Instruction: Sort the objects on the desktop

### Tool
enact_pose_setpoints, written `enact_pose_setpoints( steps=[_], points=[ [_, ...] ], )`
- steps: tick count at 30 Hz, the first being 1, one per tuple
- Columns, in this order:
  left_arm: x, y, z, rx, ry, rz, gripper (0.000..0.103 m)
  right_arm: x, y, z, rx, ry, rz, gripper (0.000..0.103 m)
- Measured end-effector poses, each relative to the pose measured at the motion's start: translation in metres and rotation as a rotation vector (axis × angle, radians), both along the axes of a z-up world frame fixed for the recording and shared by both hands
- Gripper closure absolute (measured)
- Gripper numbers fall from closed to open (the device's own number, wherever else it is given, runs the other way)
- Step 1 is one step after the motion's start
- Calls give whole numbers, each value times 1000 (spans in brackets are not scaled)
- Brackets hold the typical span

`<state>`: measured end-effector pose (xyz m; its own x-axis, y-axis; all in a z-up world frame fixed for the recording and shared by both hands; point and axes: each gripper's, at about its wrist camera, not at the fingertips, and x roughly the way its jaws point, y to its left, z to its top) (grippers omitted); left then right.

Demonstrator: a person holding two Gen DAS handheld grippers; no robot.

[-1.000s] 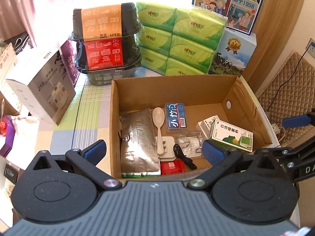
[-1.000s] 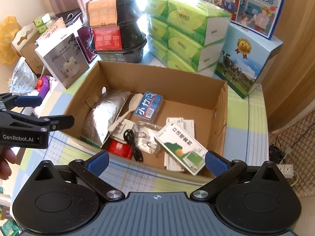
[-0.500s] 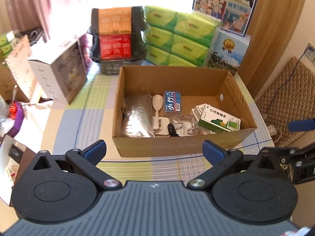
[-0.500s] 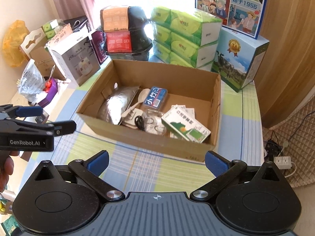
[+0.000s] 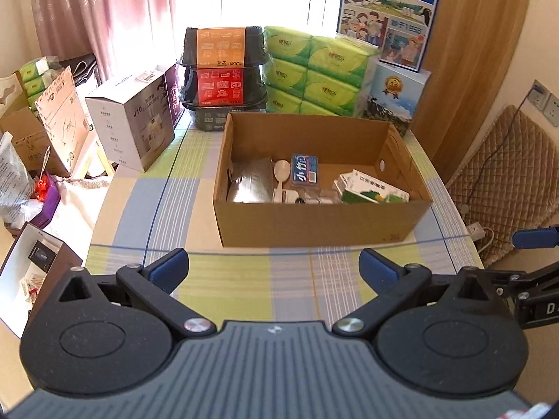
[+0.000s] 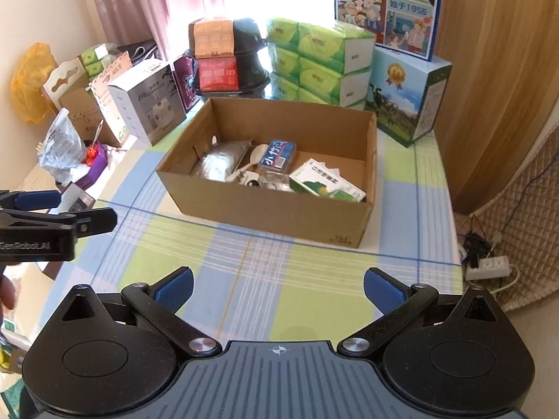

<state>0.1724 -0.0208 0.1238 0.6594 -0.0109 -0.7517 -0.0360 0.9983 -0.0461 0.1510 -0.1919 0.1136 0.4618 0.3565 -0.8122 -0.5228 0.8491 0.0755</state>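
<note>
An open cardboard box (image 5: pixel 321 221) (image 6: pixel 272 209) stands on the checked tablecloth. Inside lie a silver foil pouch (image 5: pixel 249 183) (image 6: pixel 218 162), a pale spoon (image 5: pixel 281 174) (image 6: pixel 253 157), a blue case (image 5: pixel 304 174) (image 6: pixel 277 155), a green-and-white carton (image 5: pixel 375 192) (image 6: pixel 326 183) and small items by the near wall. My left gripper (image 5: pixel 274 269) is open, empty, over the cloth short of the box. My right gripper (image 6: pixel 277 288) is open and empty too, nearer the table's front. Each gripper shows at the edge of the other's view.
Behind the box stand stacked black food tubs (image 5: pixel 223 76), green tissue packs (image 5: pixel 314 73) and a blue milk carton box (image 6: pixel 407 94). A white appliance box (image 5: pixel 134 122) and clutter crowd the left side. A power strip (image 6: pixel 489 267) lies on the floor at right.
Both grippers have pulled back and away from the box, which now looks smaller and farther. Both stay open and empty throughout.
</note>
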Motion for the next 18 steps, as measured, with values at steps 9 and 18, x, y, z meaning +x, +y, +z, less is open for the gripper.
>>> enact_pose_setpoints(
  steps=[9,18],
  points=[
    [-56,-14,-6,-36,-28,3,1,-48,-31,1,44,-62,-65,2],
    [-100,-33,-7,-1,-75,-7,1,-89,-55,-7,51,-100,-97,2]
  ],
)
